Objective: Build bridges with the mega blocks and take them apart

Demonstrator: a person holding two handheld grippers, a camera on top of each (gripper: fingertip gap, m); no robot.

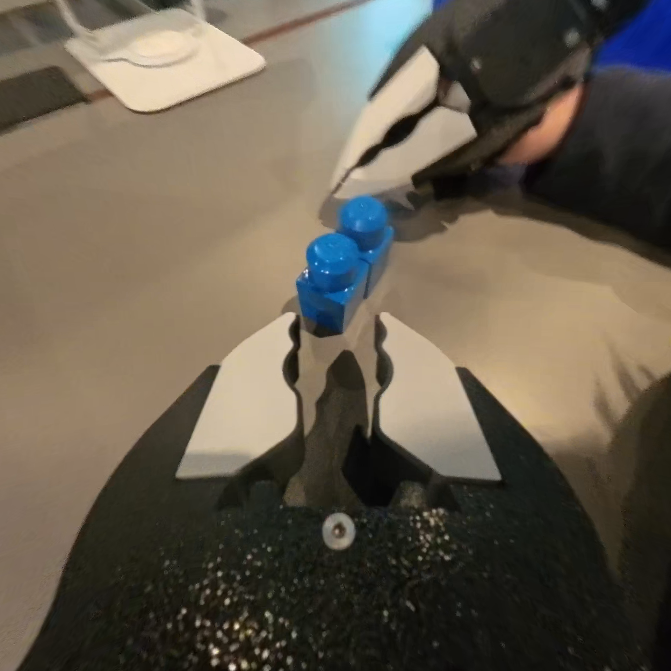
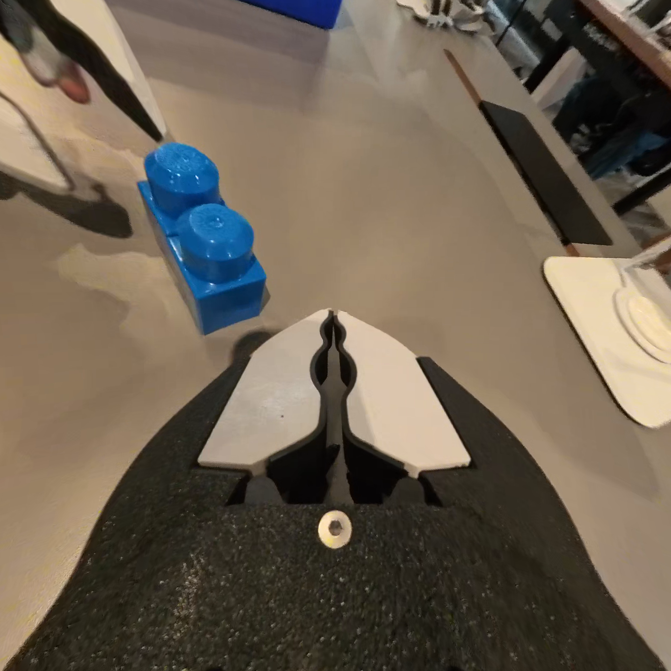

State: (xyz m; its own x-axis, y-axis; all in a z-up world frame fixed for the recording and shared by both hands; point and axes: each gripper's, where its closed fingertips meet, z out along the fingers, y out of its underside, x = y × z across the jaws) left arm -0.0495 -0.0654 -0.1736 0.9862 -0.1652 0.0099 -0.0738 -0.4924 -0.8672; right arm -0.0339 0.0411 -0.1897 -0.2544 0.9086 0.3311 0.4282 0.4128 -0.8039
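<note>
Two blue one-stud mega blocks [image 1: 339,276] stand side by side, touching, on the grey table [image 1: 145,254]. My left gripper [image 1: 337,319] is open, and the near block's lower end sits just between its fingertips. My right gripper [image 2: 332,313] is shut and empty. In the right wrist view the blocks [image 2: 203,250] lie just ahead of it, to the left. In the left wrist view the right gripper [image 1: 341,187] points down right behind the far block. One finger of the left gripper [image 2: 145,116] shows beyond the blocks in the right wrist view.
A white pad with a clear stand [image 1: 163,61] lies at the far left; it also shows in the right wrist view [image 2: 610,337]. A blue box [image 2: 290,11] stands at the far side. A black strip [image 2: 537,163] lies along the table edge. A person's sleeve [image 1: 617,163] is at the right. There is about 11 centimeters between the tips of the two grippers.
</note>
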